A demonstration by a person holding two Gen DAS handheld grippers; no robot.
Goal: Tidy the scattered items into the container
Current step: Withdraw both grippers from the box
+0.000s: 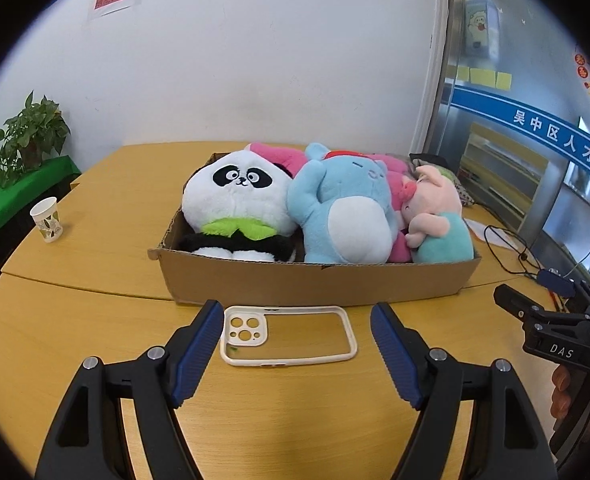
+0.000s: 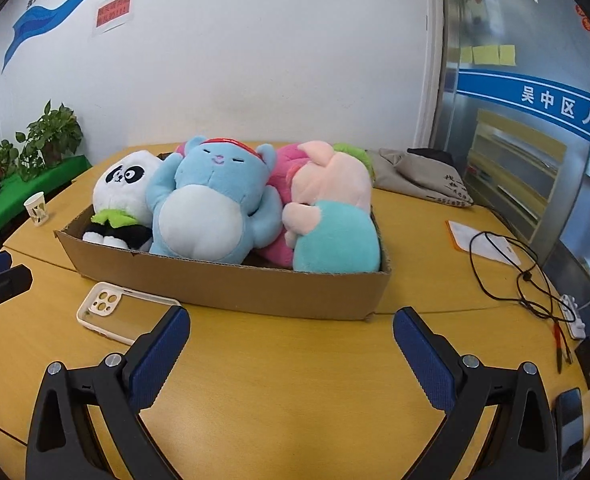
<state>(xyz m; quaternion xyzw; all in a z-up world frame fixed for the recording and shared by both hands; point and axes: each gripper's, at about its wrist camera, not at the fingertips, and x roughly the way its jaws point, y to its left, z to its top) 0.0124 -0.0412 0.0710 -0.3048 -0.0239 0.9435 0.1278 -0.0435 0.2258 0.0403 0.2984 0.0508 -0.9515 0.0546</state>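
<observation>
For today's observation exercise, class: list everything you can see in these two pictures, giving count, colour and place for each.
cardboard box: 1, brown, table centre
panda plush: 1, white and black, box left
blue plush: 1, light blue, box middle
pig plush: 1, pink and teal, box right
pink plush: 1, hot pink, behind the others
phone case: 1, cream and clear, before the box
paper cup: 1, white, table left
plants: green, far left
cloth bag: 1, grey, behind the box
cable: 1, black, table right
table: 1, yellow wood
left gripper: open, around the case
right gripper: open, empty
</observation>
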